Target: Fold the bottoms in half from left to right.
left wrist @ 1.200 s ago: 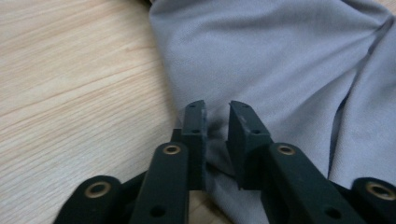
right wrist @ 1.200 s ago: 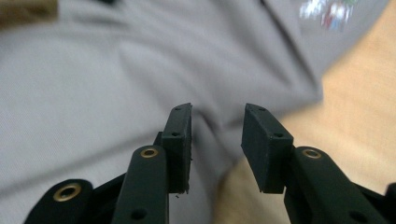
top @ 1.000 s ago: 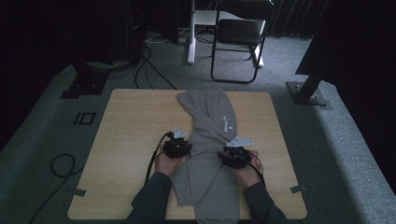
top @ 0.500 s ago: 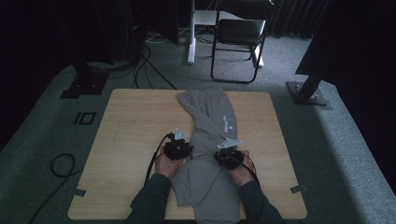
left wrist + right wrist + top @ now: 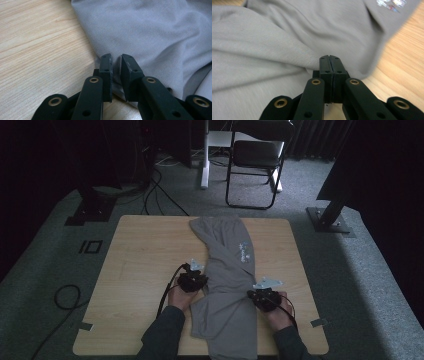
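High view: grey garment point(image 5: 227, 285) laid along the table point(image 5: 145, 270), 12 to 6 o'clock
Its left edge is pinched by the left gripper point(image 5: 115, 65), its right edge by the right gripper point(image 5: 329, 62), jaws pressed together

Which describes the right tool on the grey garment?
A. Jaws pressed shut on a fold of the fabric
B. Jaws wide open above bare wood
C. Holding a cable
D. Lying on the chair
A: in the right gripper view the right tool has its jaws closed together, pinching the grey garment.

Dim room, grey carpet point(image 5: 45, 270), folding chair point(image 5: 255, 160)
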Motion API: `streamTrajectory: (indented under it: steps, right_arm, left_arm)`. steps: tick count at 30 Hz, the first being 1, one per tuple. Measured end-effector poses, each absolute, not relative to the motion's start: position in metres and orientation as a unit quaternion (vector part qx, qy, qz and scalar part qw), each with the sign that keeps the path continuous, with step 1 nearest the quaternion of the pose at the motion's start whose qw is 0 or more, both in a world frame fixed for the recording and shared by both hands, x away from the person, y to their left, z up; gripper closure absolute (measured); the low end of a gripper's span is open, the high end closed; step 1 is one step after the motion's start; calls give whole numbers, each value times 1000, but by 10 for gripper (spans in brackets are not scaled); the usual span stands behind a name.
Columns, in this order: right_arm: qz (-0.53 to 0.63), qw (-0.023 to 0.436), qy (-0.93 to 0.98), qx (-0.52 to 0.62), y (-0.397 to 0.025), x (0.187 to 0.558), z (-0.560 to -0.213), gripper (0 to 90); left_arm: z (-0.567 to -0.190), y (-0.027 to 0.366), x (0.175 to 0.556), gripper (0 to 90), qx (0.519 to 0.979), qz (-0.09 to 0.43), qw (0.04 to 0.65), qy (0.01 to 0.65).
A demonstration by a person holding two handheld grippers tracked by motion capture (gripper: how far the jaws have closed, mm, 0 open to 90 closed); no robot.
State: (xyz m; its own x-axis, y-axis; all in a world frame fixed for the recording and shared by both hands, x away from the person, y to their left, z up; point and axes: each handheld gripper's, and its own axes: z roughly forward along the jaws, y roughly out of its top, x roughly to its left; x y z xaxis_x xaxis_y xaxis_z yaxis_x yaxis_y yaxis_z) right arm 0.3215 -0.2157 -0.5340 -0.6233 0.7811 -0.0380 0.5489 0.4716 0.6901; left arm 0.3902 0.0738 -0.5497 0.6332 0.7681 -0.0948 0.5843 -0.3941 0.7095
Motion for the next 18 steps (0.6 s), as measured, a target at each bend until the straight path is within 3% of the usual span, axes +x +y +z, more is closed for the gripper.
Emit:
streamTrajectory:
  steps: [6, 9, 13, 18]
  right_arm:
    - [319, 181, 830, 421, -241, 314, -534, 892]
    - [331, 182, 824, 423, -242, 314, -530, 814]
    - [358, 180, 822, 405, -229, 315, -521, 723]
    - [367, 166, 835, 376, -199, 319, -521, 694]
  left_arm:
    - [-549, 75, 391, 793, 824, 123, 368, 414]
    - [-547, 76, 391, 767, 820, 120, 371, 418]
    - [-537, 78, 385, 746, 810, 117, 396, 417]
    - [-527, 72, 373, 703, 815, 106, 415, 389]
